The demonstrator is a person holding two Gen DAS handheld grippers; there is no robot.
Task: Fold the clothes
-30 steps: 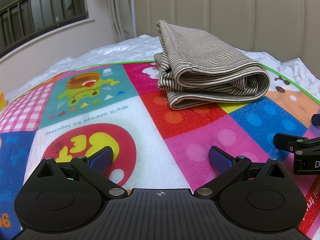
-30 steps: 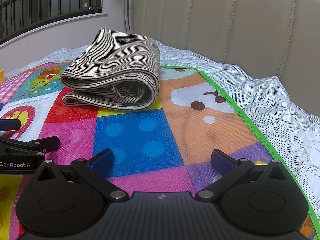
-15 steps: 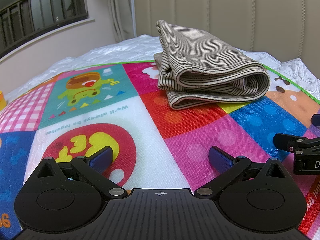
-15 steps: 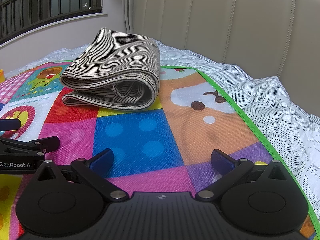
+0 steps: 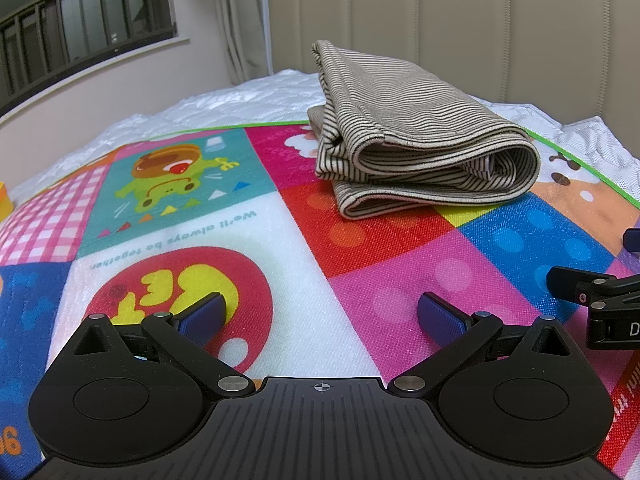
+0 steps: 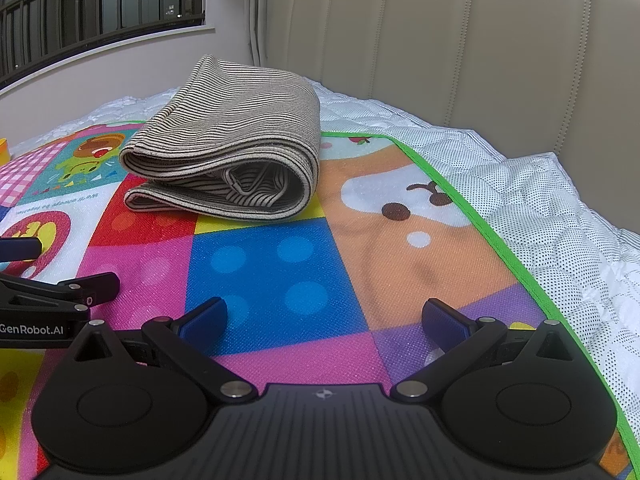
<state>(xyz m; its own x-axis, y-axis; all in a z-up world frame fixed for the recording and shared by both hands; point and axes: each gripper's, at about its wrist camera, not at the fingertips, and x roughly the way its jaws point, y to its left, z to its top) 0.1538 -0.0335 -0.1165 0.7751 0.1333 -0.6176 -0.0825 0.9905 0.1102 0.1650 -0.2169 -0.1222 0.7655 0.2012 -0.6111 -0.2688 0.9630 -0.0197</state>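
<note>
- Two views cover the moment, and the left wrist view comes first: the left gripper [image 5: 322, 316] hangs low over the play mat [image 5: 400, 280] with its jaws spread wide and nothing between them.
- The striped garment [image 5: 420, 152] lies folded into a thick bundle at the far side of the mat, near the headboard [image 5: 480, 28] and well apart from the blue fingertips [image 5: 204, 314].
- Its top layer bulges loosely and inner layers show at the rolled end, so a nudge or a one-sided grab would probably let it spring open.
- Writing on the mat, seen upside down, reads "We'll always be together"; the right gripper [image 5: 600, 300] at the frame edge shows only a "D".

- From the right wrist view, the right gripper [image 6: 324, 320] is likewise released and empty, over the blue and pink squares.
- The garment sits ahead and to the left, close to the mat's green edge [image 6: 472, 208] and the white quilted bedding [image 6: 560, 216].
- Pushing it further that way could slide it off the mat; the two tools are also near each other and could clash.
- The left gripper's body reads "GenRobot.AI" [image 6: 32, 330].
</note>
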